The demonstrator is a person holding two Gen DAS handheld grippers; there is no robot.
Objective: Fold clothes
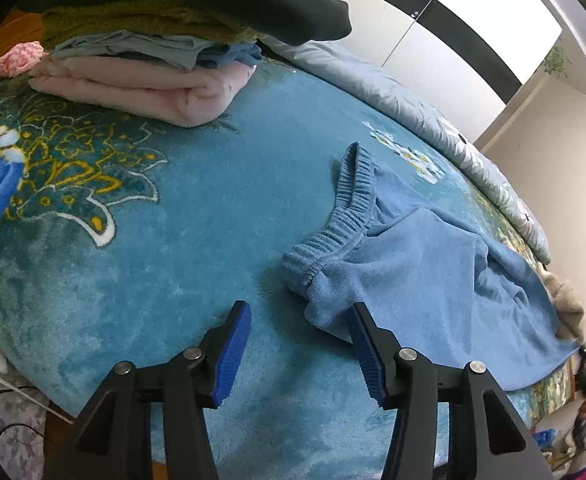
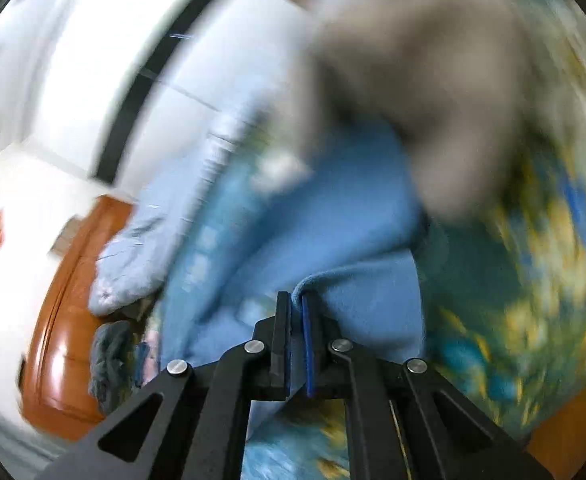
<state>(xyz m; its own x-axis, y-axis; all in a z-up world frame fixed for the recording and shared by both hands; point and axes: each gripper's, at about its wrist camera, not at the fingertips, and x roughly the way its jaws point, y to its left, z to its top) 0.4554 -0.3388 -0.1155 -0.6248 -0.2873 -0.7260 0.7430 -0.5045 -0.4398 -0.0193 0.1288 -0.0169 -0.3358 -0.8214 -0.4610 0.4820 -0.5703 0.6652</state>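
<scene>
Light blue fleece shorts (image 1: 425,268) with an elastic waistband (image 1: 349,216) lie spread on a teal patterned blanket (image 1: 165,248) in the left wrist view. My left gripper (image 1: 299,312) is open and empty, low over the blanket, its right finger at the waistband corner. In the blurred right wrist view my right gripper (image 2: 297,300) is shut on an edge of the blue shorts (image 2: 333,216). A grey-beige garment (image 2: 425,80) lies beyond them.
A stack of folded clothes (image 1: 165,48) stands at the far left of the blanket, pink at the bottom and dark on top. A pale grey quilt (image 1: 413,108) runs along the far edge. A wooden bed frame (image 2: 61,320) and white wardrobe doors (image 1: 433,20) lie beyond.
</scene>
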